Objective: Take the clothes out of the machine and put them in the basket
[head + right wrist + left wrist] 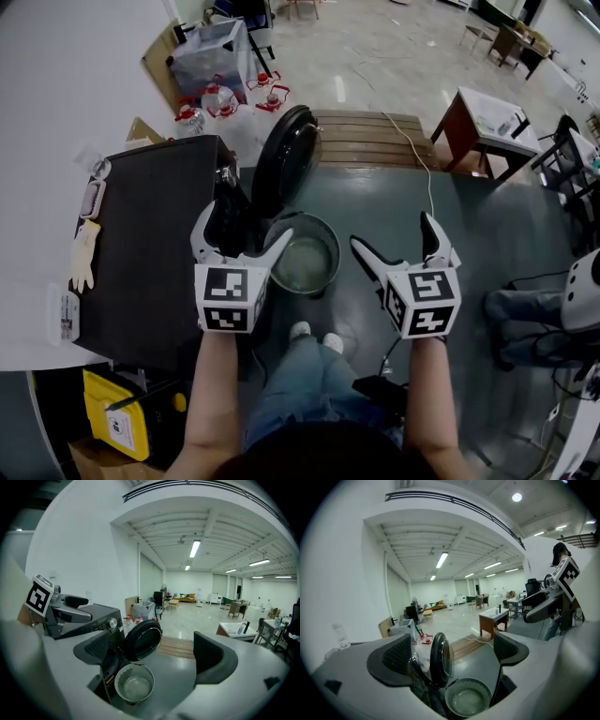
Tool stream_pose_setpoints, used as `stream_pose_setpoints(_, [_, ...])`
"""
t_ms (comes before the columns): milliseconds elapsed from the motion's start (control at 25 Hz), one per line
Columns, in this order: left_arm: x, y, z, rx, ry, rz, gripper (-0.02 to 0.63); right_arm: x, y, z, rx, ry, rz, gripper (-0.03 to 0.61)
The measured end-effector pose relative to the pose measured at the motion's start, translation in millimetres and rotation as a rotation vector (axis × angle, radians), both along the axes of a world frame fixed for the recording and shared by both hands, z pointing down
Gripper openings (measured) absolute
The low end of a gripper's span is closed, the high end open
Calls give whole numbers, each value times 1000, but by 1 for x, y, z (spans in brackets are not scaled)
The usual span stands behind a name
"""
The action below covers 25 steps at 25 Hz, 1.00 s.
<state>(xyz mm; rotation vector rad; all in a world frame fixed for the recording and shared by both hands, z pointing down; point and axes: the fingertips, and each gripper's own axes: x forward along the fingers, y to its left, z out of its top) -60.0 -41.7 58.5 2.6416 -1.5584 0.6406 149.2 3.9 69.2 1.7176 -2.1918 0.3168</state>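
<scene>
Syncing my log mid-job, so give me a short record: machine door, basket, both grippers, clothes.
machine door: open
basket: on the floor in front of the machine, no clothes seen in it
left gripper: open, empty, by the door opening
right gripper: open, empty, right of the basket
clothes: none in view

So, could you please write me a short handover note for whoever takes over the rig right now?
Left tool: open, empty, held up at the machine's front.
Right tool: open, empty, held up to the right of the basket.
The door is open. The basket stands on the floor below it, empty.
Done: door opened.
Left: move all the clothes. None are visible, and the drum interior can't be seen.
</scene>
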Motion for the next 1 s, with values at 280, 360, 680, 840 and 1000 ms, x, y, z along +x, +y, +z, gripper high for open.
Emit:
stream_pose_setpoints(280, [1,-24,38,-84,51,70,552,-15,-16,38,-92,-8,51,565])
stream_pose_setpoints(360, [2,-27,50,-113,68,76,552,-17,-17,49,-121,-8,57,565])
stream_pose_setpoints(680, [-5,-42,99,-210,109,49,552,-28,-27,100,-227,-29,89,564])
stream_pose_setpoints(840, [-2,-46,123,-242,137,25,552,-36,-31,127,-267,-59,105,563])
stream_pose_setpoints(1000, [4,-46,152,-289,140,15,552,-44,-37,152,-298,-98,92,551])
